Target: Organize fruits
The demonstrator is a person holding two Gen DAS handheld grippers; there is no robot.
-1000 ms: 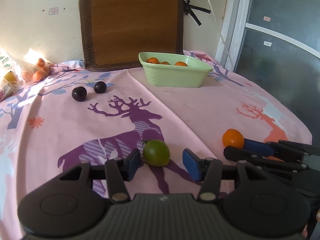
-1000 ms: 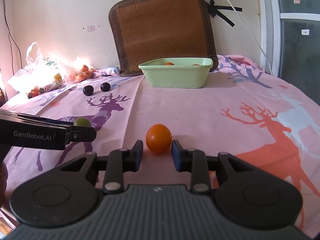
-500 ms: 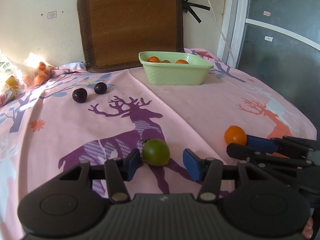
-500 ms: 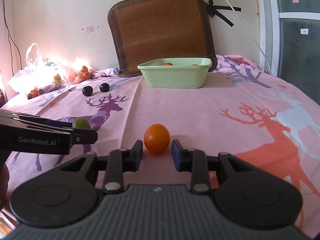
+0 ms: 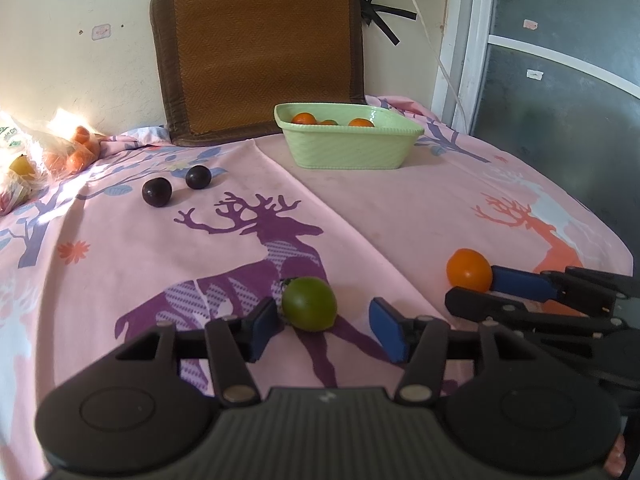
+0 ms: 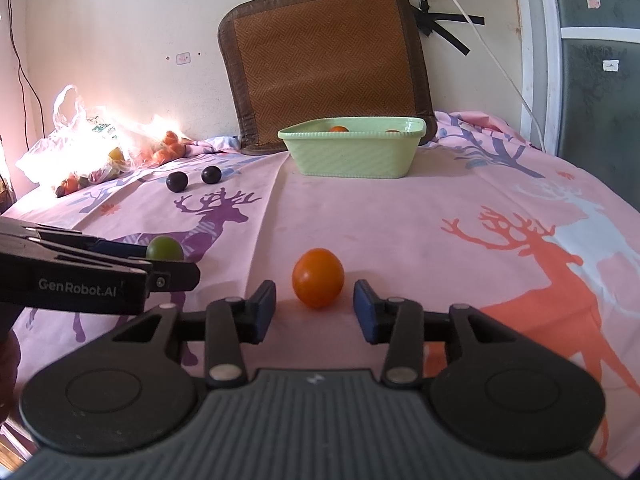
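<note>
Two grippers work low over the pink deer-print cloth (image 6: 400, 216). Left gripper (image 5: 323, 322), marked "GenRobot.AI", has fingers spread around one green fruit (image 5: 309, 303); right gripper (image 6: 314, 307), fingers spread, flanks one orange fruit (image 6: 318, 277), untouched. Beyond, a green dish (image 5: 348, 144) holds at least three fruits, mostly orange. Two dark plums (image 5: 157, 191) lie left; a plastic bag (image 6: 76, 148) holds more fruit.

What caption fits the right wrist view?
Open right gripper straddles an orange on the cloth, green dish beyond.
</note>
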